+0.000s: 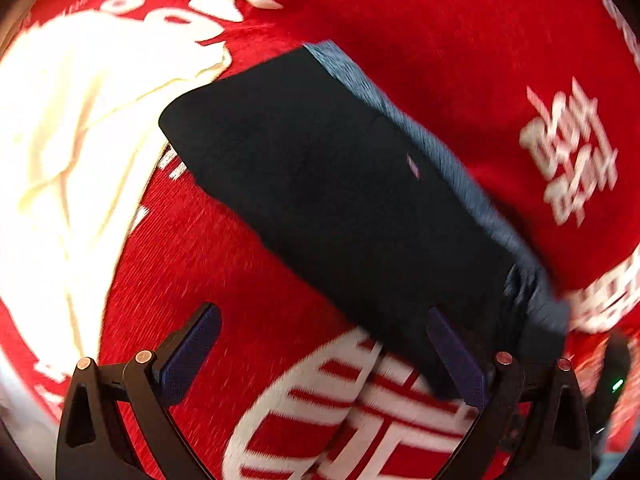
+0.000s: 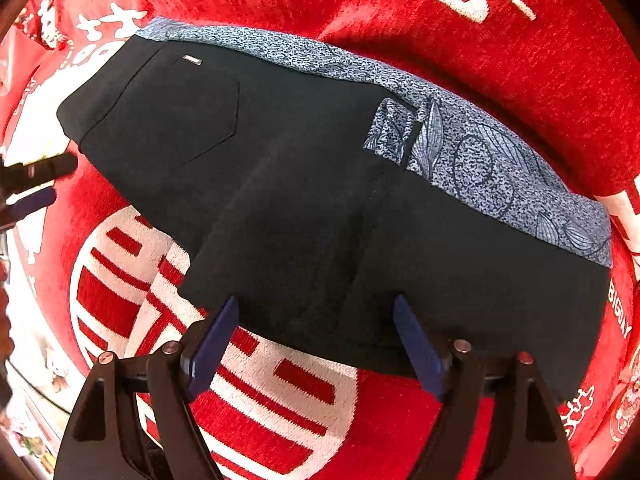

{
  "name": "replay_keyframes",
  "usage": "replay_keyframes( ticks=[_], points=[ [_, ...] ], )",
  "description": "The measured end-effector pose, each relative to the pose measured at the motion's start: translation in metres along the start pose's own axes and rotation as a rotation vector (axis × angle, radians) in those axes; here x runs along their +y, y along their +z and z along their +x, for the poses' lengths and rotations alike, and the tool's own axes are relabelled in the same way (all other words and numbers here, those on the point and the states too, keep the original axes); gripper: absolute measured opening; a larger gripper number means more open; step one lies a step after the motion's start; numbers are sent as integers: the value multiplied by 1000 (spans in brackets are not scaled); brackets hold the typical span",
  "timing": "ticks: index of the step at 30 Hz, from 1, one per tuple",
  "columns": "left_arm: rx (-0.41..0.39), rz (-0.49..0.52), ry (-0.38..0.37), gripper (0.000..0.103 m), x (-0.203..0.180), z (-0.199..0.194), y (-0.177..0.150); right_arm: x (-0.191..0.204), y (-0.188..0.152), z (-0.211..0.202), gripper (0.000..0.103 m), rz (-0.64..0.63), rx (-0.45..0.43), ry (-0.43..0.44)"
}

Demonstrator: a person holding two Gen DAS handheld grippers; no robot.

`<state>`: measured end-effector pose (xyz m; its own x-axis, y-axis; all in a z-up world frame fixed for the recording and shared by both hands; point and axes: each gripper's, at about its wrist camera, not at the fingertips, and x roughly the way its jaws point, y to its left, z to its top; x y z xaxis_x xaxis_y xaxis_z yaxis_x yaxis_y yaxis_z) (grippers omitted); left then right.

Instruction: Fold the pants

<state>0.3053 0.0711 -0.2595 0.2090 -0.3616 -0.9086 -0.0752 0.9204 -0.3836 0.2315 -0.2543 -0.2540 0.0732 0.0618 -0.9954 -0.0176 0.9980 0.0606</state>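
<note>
Red cloth w/ white characters covers surface; bright light.

A red cloth with a plush, ribbed weave covers the whole surface, printed with large white characters and a round white emblem crossed by red bars. In the left wrist view a cream-white garment lies crumpled on the red cloth at the left. At the lower left edge of the right wrist view, small colourful items show, too blurred to identify.
</note>
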Motion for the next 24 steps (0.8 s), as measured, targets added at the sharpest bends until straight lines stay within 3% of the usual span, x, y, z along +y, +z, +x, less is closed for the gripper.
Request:
replay_keyframes(
  ticks=[3,9,16,20,22,24],
  points=[
    [-19,-59,-101,103,19,8,12,1,-1,1,83,-13,-4,-1],
    [-55,-88,-165,103,31,23,28,2,-2,2,85,-19,-8,-7],
    [-73,-96,-191,103,14,28,47,0,0,3,85,-11,-8,4],
    [-68,-137,-117,103,9,42,53,-4,4,0,85,-1,-4,14],
    [-86,-124,-48,92,2,39,54,-7,9,-5,85,7,3,25],
    [-94,-69,96,44,-7,40,53,-13,19,-17,85,31,-8,48]
  ],
)
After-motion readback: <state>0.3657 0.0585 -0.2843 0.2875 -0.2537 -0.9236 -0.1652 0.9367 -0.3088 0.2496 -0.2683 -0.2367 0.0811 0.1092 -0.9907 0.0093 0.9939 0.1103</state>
